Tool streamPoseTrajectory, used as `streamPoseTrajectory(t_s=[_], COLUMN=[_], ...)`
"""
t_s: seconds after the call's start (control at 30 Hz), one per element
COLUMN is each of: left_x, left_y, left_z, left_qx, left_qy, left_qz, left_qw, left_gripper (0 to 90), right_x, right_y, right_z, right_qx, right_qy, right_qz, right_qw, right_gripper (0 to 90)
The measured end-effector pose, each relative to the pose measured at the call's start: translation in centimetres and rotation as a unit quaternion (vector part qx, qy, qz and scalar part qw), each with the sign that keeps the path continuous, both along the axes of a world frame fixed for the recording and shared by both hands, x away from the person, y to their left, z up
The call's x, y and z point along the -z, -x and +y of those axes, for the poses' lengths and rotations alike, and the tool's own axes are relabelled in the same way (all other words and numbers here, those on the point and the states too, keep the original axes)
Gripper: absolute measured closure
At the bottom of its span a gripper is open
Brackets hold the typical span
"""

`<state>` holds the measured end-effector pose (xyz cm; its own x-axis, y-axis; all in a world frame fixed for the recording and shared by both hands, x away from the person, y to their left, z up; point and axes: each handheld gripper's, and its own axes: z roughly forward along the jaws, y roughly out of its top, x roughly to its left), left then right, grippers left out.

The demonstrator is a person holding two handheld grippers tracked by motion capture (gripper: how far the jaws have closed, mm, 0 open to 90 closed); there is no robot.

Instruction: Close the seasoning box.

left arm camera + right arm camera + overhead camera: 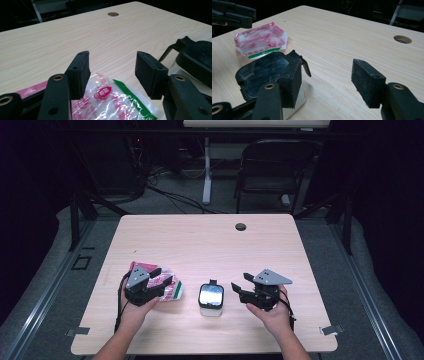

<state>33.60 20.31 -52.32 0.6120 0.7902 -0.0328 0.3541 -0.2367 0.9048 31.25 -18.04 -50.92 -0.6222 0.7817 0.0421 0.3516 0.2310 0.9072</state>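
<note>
A crinkled plastic packet, clear film printed in pink and red with a green stripe along one edge, lies flat near the front left of the table. The left gripper hangs right over it with its jaws spread wide and nothing pinched between the black pads; the packet's glossy wrinkles show below the gap. Just right of the packet stands a small container with a shiny black hinged lid and a tab at its far edge, pale and translucent below. The right gripper is held just beside it, jaws wide and empty, the left pad close by the lid. The tabletop is pale wood-grain laminate with rounded corners and a round cable hole near the far edge. Beyond it the room is dark: a black folding chair, a white desk leg, cables on grey floor.
</note>
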Motion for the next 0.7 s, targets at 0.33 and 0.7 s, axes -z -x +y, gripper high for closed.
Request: streamPoseTrajectory(t_s=[0.33, 0.7], left_x=[0.4, 1.0], left_y=[-0.6, -1.1], left_z=[1.3, 2.0], left_qx=[-0.022, -0.035], left_qy=[0.002, -0.001], left_qz=[0.008, 0.019], left_qw=[0.9997, 0.9992], left_gripper=[45.4, 45.4], right_x=[0.3, 1.4], right_y=[-0.5, -1.2], right_z=[-0.9, -2.3], right_qx=[0.034, 0.073], right_qy=[-0.015, -0.033], right_qz=[0.016, 0.034], right_qw=[0.9992, 0.9962], right_gripper=[41.0, 41.0])
